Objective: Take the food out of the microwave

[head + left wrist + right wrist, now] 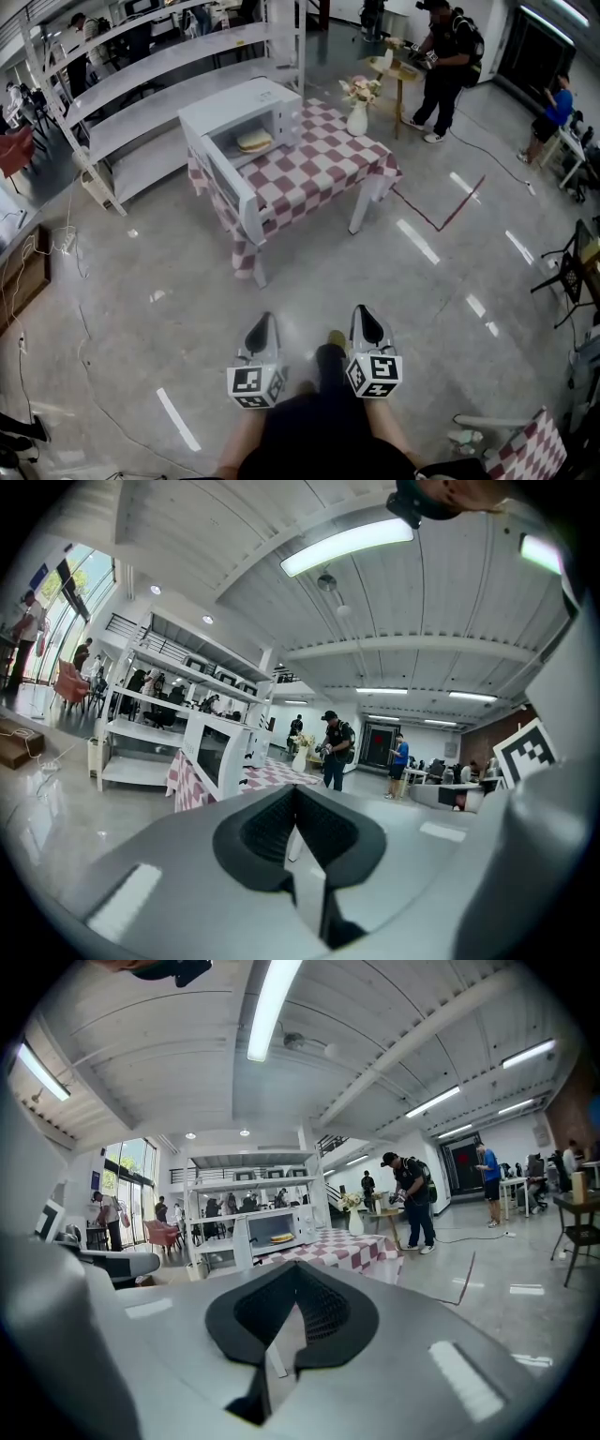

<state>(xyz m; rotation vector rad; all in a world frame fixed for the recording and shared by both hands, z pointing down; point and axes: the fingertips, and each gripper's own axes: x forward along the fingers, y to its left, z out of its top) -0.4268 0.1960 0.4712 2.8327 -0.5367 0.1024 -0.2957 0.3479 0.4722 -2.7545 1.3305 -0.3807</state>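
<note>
A white microwave (246,131) stands on a red-and-white checked table (323,169) a few steps ahead. Its door (230,187) hangs open toward me. Inside lies the food (254,142), a flat bread-like piece on a plate. The right gripper view also shows the food (281,1237) in the microwave (267,1230). My left gripper (262,324) and right gripper (366,317) hover side by side above the floor, far short of the table. Both are shut and hold nothing. In the left gripper view the microwave (217,752) shows from its door side.
A white vase of flowers (358,112) stands on the table's far corner. White shelving (141,89) runs behind the table. A person (448,66) stands at a small table beyond. Cables (66,244) trail on the floor at left. A checked chair (525,450) sits at lower right.
</note>
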